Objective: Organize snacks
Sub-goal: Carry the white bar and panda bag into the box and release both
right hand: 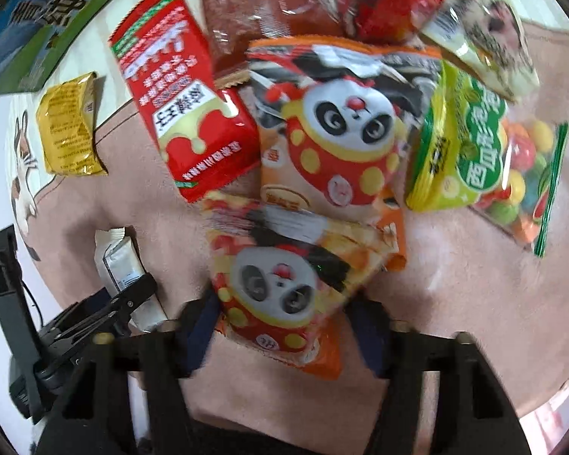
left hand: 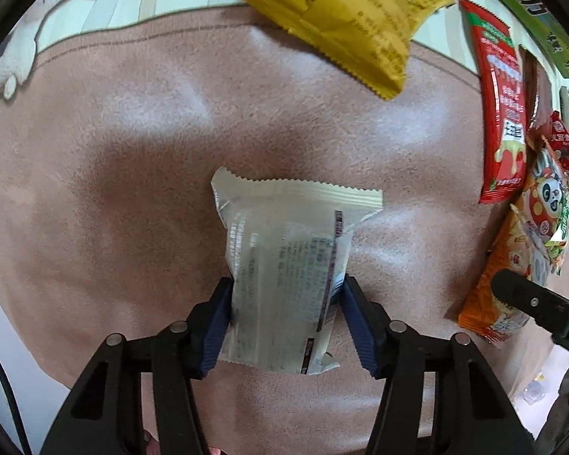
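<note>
Progress: the sorting is judged to be at an early stage; most snacks are seen heaped together in the right wrist view, while a yellow packet (right hand: 70, 125) and a white packet (left hand: 284, 276) are set apart from the heap on the pink mat (left hand: 113, 174)
Left to do: the heap, in which a red packet (right hand: 182, 113), a panda bag (right hand: 334, 132), a green candy bag (right hand: 478, 159) and others overlap, is still to be separated
Left tongs (left hand: 284, 322): pointed down at the mat; the white packet is pinched by its two long edges between the blue pads, which are pressed against the wrapper
White packet: held over the open middle of the mat, well apart from the heap
Right tongs (right hand: 284, 322): partly closed on a second panda bag (right hand: 284, 284), whose lower part is gripped between the two pads; the picture is blurred, so how firm the pinch is cannot be told
Second panda bag: found at the near edge of the heap, overlapping the first panda bag
</note>
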Action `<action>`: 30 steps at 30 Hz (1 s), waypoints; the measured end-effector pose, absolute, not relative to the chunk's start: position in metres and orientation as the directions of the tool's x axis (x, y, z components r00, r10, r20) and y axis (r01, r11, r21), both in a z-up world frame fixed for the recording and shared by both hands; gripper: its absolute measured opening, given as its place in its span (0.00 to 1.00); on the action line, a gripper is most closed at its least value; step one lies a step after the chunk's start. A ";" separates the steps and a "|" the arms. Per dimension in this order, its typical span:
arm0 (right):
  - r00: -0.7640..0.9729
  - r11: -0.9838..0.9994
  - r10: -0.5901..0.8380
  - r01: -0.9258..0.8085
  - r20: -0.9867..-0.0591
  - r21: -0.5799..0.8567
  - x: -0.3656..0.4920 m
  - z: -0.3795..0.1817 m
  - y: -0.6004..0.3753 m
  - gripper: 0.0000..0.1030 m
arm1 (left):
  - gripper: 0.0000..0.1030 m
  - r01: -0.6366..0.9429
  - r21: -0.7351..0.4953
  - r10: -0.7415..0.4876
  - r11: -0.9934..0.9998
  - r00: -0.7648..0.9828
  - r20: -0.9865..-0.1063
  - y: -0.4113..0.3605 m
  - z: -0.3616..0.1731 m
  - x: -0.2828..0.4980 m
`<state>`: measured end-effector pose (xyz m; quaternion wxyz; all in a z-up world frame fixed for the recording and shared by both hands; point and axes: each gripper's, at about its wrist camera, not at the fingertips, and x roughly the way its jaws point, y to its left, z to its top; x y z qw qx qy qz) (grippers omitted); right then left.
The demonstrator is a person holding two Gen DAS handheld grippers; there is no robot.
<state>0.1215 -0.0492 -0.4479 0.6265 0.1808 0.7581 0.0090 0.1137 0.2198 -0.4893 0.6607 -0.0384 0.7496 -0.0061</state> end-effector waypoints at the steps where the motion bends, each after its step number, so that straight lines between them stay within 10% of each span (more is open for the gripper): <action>1: -0.146 0.938 0.279 0.252 -0.949 0.237 0.122 -0.446 -0.047 0.51 | 0.52 -0.047 -0.063 -0.069 0.997 -0.117 -0.991 0.219 -0.485 0.114; 18: -0.116 0.940 0.328 0.138 -0.937 0.312 0.114 -0.407 -0.018 0.48 | 0.51 -0.026 -0.157 -0.158 0.987 -0.013 -0.987 0.222 -0.373 0.117; 30: 0.188 0.909 0.414 -0.028 -0.891 0.416 0.187 -0.228 -0.048 0.47 | 0.52 0.108 -0.290 -0.309 0.951 0.258 -0.915 0.197 -0.187 0.200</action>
